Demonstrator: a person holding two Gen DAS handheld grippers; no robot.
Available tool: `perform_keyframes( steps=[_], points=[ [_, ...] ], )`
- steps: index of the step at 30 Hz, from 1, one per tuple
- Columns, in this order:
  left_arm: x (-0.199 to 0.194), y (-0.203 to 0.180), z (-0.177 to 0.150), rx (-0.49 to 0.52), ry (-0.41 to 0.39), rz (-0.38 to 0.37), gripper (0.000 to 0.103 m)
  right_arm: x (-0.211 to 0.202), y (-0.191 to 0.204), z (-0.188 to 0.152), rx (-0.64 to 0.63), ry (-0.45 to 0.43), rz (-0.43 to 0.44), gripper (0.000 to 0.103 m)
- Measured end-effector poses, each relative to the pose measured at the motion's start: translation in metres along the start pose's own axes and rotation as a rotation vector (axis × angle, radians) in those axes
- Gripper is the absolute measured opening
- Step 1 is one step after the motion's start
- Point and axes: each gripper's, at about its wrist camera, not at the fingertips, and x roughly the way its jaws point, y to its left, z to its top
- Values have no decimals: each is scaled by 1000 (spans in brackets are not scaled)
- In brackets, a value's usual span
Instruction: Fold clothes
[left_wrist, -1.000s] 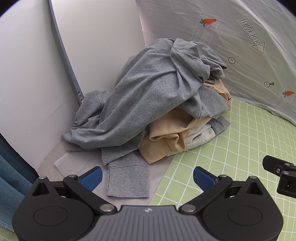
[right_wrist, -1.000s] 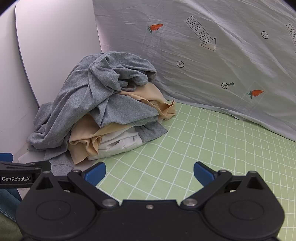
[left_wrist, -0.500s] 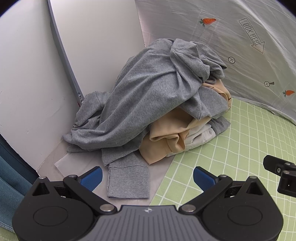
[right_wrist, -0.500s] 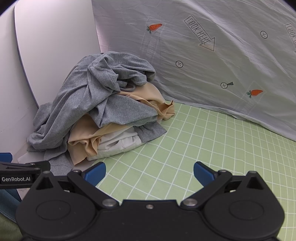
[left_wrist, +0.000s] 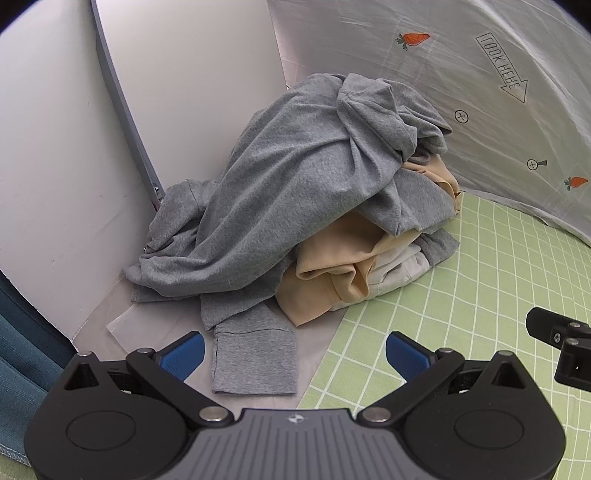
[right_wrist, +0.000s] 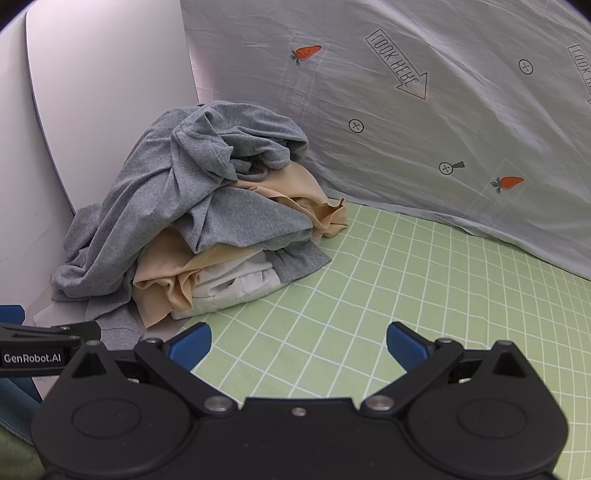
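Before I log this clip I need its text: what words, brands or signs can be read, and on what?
"GenRobot.AI": side of the left tongs, seen from the right wrist.
"LOOK HERE": inside arrows printed on the grey sheet; a second arrow at the right edge is cut off.
Circled plus signs and orange carrots: also on the sheet.
Logo on the tongs body: a mark, no letters.

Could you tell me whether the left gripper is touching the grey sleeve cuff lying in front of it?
Apart. In the left wrist view the left gripper is open and the grey sleeve cuff lies flat between its blue fingers, with bare surface visible on both sides.
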Motion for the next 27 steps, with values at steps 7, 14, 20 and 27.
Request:
perform_keyframes(
  steps=[7, 14, 20, 27],
  points=[
    [0, -1, 0, 4, 1, -4, 103, 0, -1, 1, 0, 2, -1, 102],
    [1, -1, 0, 1, 6, -5, 103, 1, -1, 0, -2, 5, -2, 102],
    [2, -2, 1, 7, 9, -9, 103, 1, 0, 0, 0, 9, -2, 102],
    [9, 0, 0, -2, 32, -10, 103, 5, 0, -1, 4, 21, -6, 102]
  ],
)
